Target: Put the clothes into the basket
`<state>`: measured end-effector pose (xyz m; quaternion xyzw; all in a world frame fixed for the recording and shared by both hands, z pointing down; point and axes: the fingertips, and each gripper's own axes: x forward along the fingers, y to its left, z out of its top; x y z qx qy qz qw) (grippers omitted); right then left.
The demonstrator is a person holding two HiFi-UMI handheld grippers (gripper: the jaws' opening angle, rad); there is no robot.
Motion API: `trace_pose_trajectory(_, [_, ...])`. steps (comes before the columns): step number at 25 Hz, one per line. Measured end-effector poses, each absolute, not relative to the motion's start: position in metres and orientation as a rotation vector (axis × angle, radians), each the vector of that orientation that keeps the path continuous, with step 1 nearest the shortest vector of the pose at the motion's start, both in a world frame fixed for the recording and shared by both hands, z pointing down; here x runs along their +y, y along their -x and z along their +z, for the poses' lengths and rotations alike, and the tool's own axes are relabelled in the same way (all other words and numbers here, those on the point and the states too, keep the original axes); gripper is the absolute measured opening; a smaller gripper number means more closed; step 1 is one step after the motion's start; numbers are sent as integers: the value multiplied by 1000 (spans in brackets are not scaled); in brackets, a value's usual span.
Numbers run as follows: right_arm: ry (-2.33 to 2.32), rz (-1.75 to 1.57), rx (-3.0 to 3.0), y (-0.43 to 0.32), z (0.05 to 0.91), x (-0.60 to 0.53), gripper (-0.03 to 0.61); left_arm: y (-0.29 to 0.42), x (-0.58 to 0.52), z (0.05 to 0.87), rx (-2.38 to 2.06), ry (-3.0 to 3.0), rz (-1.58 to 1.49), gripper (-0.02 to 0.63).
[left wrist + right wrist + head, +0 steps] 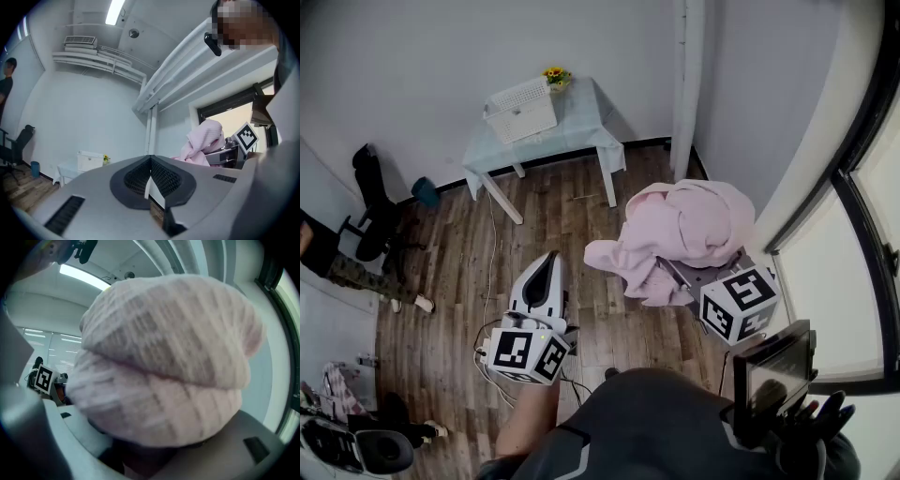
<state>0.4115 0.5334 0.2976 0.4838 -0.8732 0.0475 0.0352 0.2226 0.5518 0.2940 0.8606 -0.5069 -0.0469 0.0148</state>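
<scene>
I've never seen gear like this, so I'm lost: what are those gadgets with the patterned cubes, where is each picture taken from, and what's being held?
There is no robot: a person holds a two-jawed tool in each hand, and the cubes are part of those tools. One picture comes from a camera on the person's head, looking down; the other two from cameras riding on the tools. The left gripper has its jaws together, with nothing between them. The right gripper grips a pink garment, which fills its own camera's picture. Across the wooden floor stands a small table with a white basket on it, where the clothes should go.
</scene>
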Motion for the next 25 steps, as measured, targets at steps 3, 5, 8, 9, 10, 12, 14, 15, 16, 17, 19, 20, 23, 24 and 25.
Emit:
trace_pose_trajectory(3, [-1486,149,-2676,-414,299,534,328,-227,551,299,-1563,-2674,-161,8])
trace_pose_trajectory(5, [-1487,149,-2676,-415,299,533,328,-227,552,299,-1564,-2672,-159,8])
trace_pose_trajectory(8, [-1492,153,-2676,-415,299,533,328,-229,554,300,-1551,-2677,-160,8])
trace_pose_trajectory(9, [-1495,157,-2679,-416,299,533,328,-230,554,300,-1544,-2681,-161,8])
trace_pose_trajectory(10, [-1498,163,-2684,-416,299,532,328,-231,554,300,-1540,-2685,-162,9])
trace_pose_trajectory(12, [-1500,176,-2701,-418,299,532,328,-231,555,301,-1542,-2688,-163,8])
trace_pose_trajectory(14, [-1499,182,-2714,-419,299,533,328,-231,556,302,-1550,-2686,-158,8])
trace_pose_trajectory(15, [-1499,179,-2716,-419,298,534,328,-230,556,301,-1555,-2686,-153,8])
trace_pose_trajectory(16, [-1498,174,-2714,-418,298,534,328,-229,557,301,-1557,-2686,-152,8])
trace_pose_trajectory(17, [-1497,169,-2712,-416,297,534,328,-227,557,301,-1558,-2685,-154,8])
trace_pose_trajectory(19, [-1497,165,-2708,-408,298,531,328,-216,555,303,-1560,-2684,-157,8])
trace_pose_trajectory(20, [-1497,164,-2708,-400,298,528,328,-208,552,303,-1563,-2683,-156,8])
trace_pose_trajectory(23, [-1490,155,-2708,-368,295,516,328,-175,541,302,-1570,-2679,-165,8])
trace_pose_trajectory(24, [-1489,150,-2706,-357,294,513,328,-164,540,301,-1570,-2680,-168,8])
trace_pose_trajectory(25, [-1490,145,-2704,-348,293,512,328,-154,539,301,-1568,-2682,-171,8])
